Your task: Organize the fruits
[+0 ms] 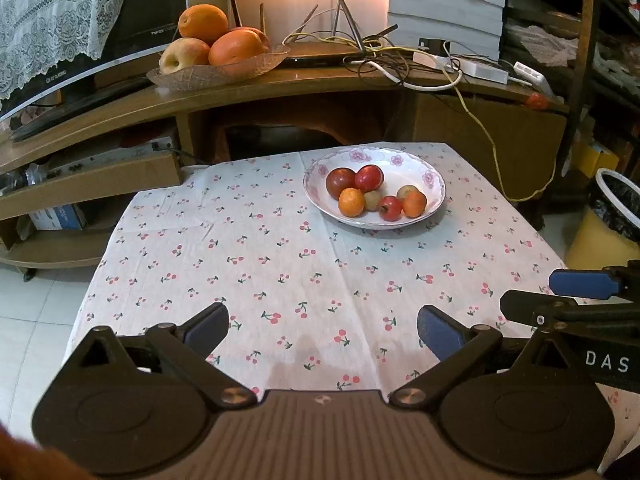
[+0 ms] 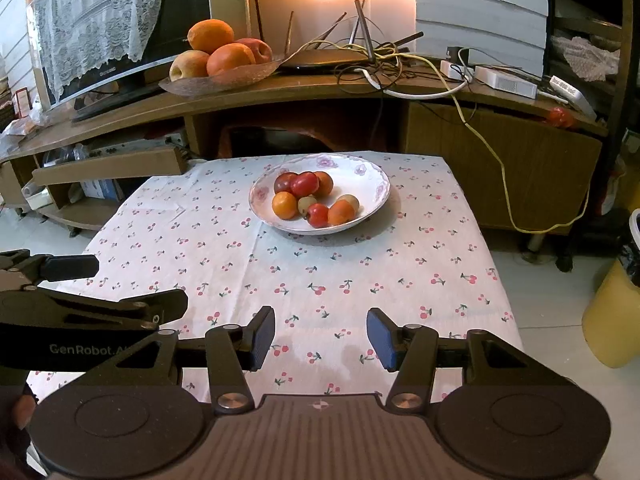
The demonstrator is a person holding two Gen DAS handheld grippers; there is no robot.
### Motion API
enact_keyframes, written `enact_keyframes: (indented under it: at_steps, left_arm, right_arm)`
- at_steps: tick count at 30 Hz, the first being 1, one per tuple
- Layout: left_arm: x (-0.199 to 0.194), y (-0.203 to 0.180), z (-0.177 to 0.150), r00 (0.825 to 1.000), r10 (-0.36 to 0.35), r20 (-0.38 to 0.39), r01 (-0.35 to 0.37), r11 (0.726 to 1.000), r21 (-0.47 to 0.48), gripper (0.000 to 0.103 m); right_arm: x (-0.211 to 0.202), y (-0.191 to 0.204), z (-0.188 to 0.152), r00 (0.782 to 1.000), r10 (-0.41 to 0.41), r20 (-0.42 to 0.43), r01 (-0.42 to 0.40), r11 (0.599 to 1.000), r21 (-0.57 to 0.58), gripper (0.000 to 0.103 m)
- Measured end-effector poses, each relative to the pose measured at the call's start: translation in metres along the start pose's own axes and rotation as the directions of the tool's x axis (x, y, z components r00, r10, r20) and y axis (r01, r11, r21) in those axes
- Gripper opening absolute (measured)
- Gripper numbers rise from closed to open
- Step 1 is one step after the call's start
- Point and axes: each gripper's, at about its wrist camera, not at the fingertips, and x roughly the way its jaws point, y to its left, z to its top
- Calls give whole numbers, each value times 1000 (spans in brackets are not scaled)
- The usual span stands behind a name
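A white floral bowl [image 1: 434,184] [image 2: 376,188] stands on the far half of the cherry-print tablecloth [image 1: 280,272] [image 2: 360,280]. It holds several small fruits: red ones [image 1: 369,178] [image 2: 305,184], orange ones [image 1: 351,202] [image 2: 285,205] and greenish ones [image 1: 407,191] [image 2: 307,205]. My left gripper [image 1: 323,328] is open and empty over the near table edge. My right gripper [image 2: 321,338] is open and empty beside it. Each shows in the other's view, the right gripper [image 1: 560,296] at the right and the left gripper [image 2: 136,284] at the left.
A glass dish [image 1: 224,70] [image 2: 216,80] with oranges and apples sits on the wooden TV stand [image 1: 320,84] behind the table, beside a monitor [image 1: 132,20] and tangled cables [image 1: 384,56]. A yellow bin [image 1: 612,224] [image 2: 612,312] stands at the right.
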Motion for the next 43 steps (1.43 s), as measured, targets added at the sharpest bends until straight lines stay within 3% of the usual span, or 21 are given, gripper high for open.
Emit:
enact_keyframes:
  at_steps: [43]
  left_arm:
    - [-1,0,-10,1000,22,-14,-22,1000,-7,103]
  right_arm:
    - [-2,7,-9,1000,-3,-25,2,1000,-15,53]
